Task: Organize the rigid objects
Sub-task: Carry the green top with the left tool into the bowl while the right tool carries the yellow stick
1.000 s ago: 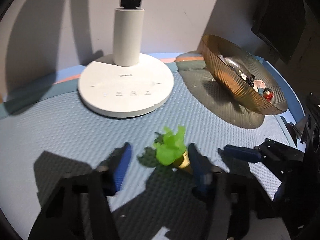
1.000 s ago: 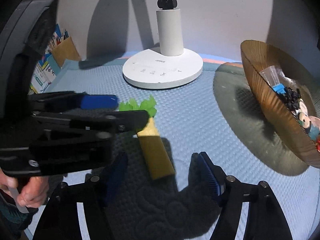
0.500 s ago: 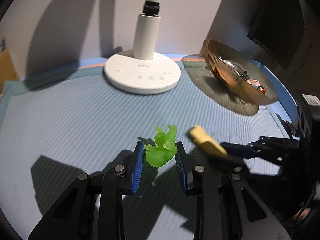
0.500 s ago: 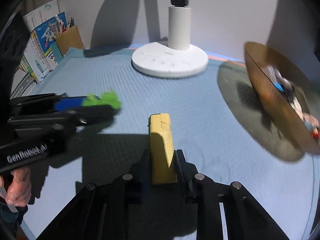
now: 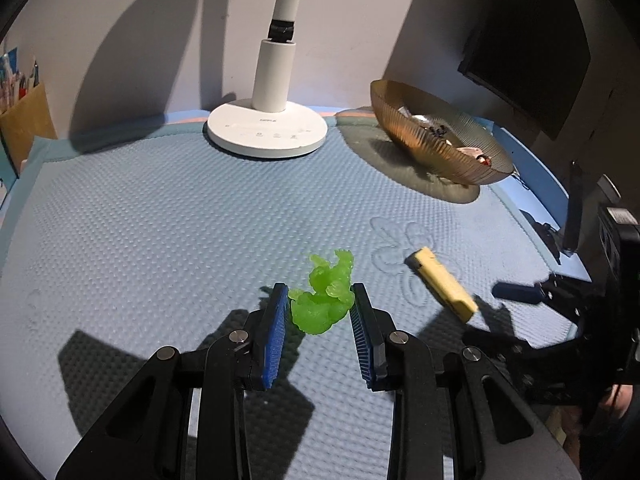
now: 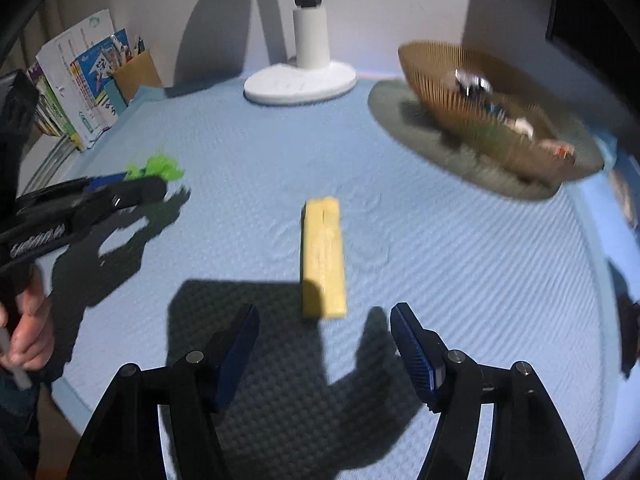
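Note:
A translucent green figure (image 5: 320, 312) sits between the blue pads of my left gripper (image 5: 318, 294), which is shut on it just above the blue mat. The same figure (image 6: 160, 166) shows at the tip of the left gripper (image 6: 132, 184) in the right wrist view. A yellow block (image 6: 323, 256) lies lengthwise on the mat. My right gripper (image 6: 325, 314) has its jaws opening, well clear of the block's sides, with its near end at the fingertips. The left wrist view shows the block (image 5: 440, 284) to the right of the figure.
A ribbed amber bowl (image 5: 424, 140) with several small items stands at the back right. A white lamp base (image 5: 266, 134) is at the back centre. Books and a cardboard holder (image 6: 80, 88) stand at the left edge. A person's hand (image 6: 28, 320) holds the left gripper.
The left gripper closed on the green figure and drew back with it. The right gripper closed on the yellow block, then opened and left it lying on the mat.

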Demonstrator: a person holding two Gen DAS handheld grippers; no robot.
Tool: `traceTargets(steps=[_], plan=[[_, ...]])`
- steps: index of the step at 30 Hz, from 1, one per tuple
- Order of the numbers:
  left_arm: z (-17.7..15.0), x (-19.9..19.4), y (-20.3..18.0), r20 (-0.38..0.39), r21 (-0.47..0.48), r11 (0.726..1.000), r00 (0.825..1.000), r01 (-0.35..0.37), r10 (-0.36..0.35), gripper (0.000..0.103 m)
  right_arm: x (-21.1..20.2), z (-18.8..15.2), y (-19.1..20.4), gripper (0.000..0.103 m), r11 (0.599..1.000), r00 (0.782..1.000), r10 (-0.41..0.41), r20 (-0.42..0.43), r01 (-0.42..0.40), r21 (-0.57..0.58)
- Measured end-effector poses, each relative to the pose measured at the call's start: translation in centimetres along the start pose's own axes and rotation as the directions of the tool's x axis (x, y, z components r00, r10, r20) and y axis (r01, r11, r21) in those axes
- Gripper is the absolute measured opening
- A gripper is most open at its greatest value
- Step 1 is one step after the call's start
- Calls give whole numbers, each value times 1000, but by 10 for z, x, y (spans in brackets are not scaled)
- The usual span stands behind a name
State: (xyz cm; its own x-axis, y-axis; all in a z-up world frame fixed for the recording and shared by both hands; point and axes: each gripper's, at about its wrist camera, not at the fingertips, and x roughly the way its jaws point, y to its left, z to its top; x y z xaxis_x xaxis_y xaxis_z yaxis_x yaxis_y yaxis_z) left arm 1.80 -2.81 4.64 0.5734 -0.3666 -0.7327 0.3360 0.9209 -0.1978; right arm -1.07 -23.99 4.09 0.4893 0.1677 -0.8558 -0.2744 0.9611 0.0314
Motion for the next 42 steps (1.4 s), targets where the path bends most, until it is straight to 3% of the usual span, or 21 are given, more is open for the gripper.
traceTargets(steps=[4,7,9,16,20,22,26,30,34,38,42], plan=[[0,-9,-4,12,2,1000,1000,-7,7,28,22,17,8,63,998,998,-62,1,62,-15],[-1,-16,-9,19,18,1000,1000,-17,17,28,31,20,5,44,999,999,-44,-1,44,31],[0,-17,-12,20,29,999,1000,-18,18,28,28,19,9,23,999,999,-45,7,45,23],[22,-13,-37,35,88,996,999,-10,7,28,2,9,3,23,997,998,63,23,-64,42],[58,-25,-55,94,156,987,996,-25,10,28,-43,29,-42,23,994,992,-5,129,-10,111],[87,-34,-65,146,188,981,989,-39,12,28,-68,48,-76,23,986,979,-66,195,33,166],[144,-31,-88,209,210,977,978,-40,-6,28,-88,89,-141,23,949,954,-168,247,89,304],[194,15,-104,183,133,991,982,28,-53,28,-77,122,-198,23,898,940,-248,234,132,420],[205,74,-120,116,105,994,992,29,-41,28,-46,127,-241,23,860,957,-228,179,112,497],[203,123,-130,55,79,994,996,70,-75,28,-17,128,-262,23,854,969,-198,150,95,512],[199,148,-141,29,82,993,995,90,-92,28,-1,130,-264,23,863,974,-182,137,92,496]])
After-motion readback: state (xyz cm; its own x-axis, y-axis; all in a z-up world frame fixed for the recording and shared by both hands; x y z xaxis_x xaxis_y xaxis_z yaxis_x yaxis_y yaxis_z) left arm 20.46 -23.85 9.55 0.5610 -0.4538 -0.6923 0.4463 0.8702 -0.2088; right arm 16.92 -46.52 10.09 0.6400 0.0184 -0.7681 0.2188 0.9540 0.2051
